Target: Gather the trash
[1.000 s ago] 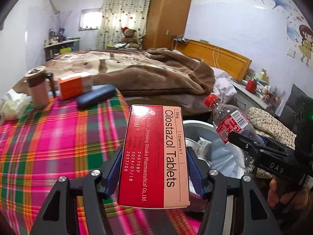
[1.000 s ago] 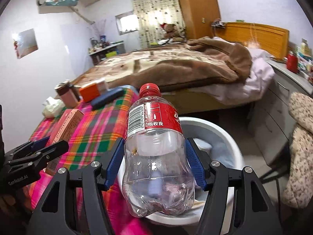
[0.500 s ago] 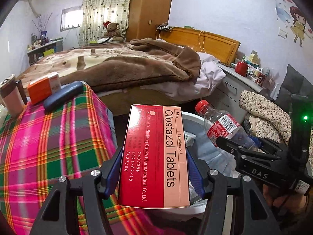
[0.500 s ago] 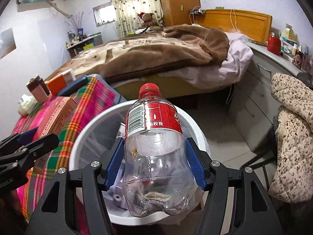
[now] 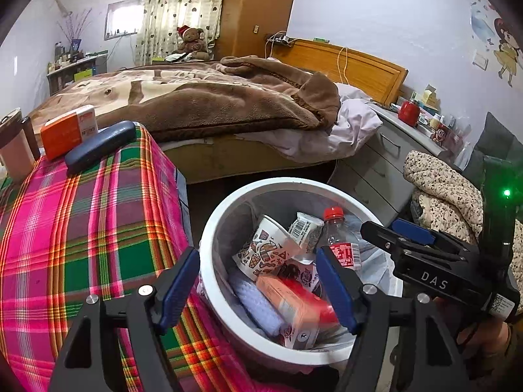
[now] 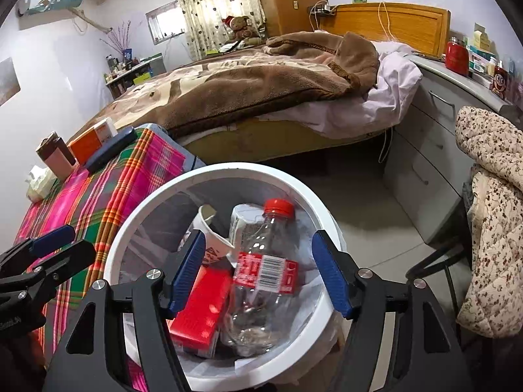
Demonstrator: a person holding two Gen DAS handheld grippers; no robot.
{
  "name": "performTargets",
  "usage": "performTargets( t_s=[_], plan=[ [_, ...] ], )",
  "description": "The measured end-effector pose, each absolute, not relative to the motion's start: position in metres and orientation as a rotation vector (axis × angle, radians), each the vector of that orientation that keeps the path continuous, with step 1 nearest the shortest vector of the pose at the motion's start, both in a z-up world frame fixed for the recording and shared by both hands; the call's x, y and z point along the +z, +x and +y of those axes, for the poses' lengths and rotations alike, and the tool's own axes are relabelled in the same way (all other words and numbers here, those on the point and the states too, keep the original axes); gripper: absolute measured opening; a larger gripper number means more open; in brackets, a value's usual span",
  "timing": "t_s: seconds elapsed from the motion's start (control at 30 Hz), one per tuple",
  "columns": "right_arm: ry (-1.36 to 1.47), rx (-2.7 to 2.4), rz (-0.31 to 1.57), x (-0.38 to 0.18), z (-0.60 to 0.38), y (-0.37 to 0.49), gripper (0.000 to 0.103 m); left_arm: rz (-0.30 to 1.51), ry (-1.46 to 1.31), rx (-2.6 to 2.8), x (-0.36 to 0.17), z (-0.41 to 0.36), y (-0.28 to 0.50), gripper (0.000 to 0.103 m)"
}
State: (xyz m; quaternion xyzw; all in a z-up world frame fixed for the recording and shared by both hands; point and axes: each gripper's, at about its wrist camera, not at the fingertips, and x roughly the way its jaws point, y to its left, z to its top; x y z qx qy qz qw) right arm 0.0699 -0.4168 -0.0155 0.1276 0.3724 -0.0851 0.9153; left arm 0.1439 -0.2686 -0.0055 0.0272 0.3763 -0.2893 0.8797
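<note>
A white trash bin (image 5: 209, 248) (image 6: 124, 238) stands beside the plaid table. In it lie the red tablet box (image 5: 294, 307) (image 6: 202, 310), the clear plastic bottle with red cap (image 5: 340, 245) (image 6: 261, 277), a printed paper cup (image 5: 264, 248) and wrappers. My left gripper (image 5: 258, 287) is open and empty above the bin's near rim. My right gripper (image 6: 258, 274) is open and empty above the bin; it also shows at the right of the left wrist view (image 5: 412, 254).
The plaid-covered table (image 5: 81, 228) holds an orange box (image 5: 68, 130), a dark blue case (image 5: 98, 147) and a brown cup (image 5: 14, 150). Beyond lie a bed with a brown blanket (image 5: 202, 104), grey drawers (image 6: 431, 150) and floral fabric (image 6: 490, 212).
Both grippers opened over the bin. The tablet box dropped from the left gripper and the bottle from the right; both now lie in the bin.
</note>
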Motion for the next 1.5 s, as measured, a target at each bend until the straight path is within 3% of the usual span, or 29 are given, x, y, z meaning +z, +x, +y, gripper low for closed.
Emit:
performTargets(
  t_s=[1.13,1.5],
  plan=[
    [0.174,-0.058,0.561,0.013,-0.318,-0.006,0.069,0.604,0.059,-0.247,0.014,-0.132,0.025,0.073],
    [0.147,-0.078,0.515,0.011,-0.3,-0.023,0.069,0.524,0.081,-0.197,0.02,-0.123,-0.001,0.073]
  ],
)
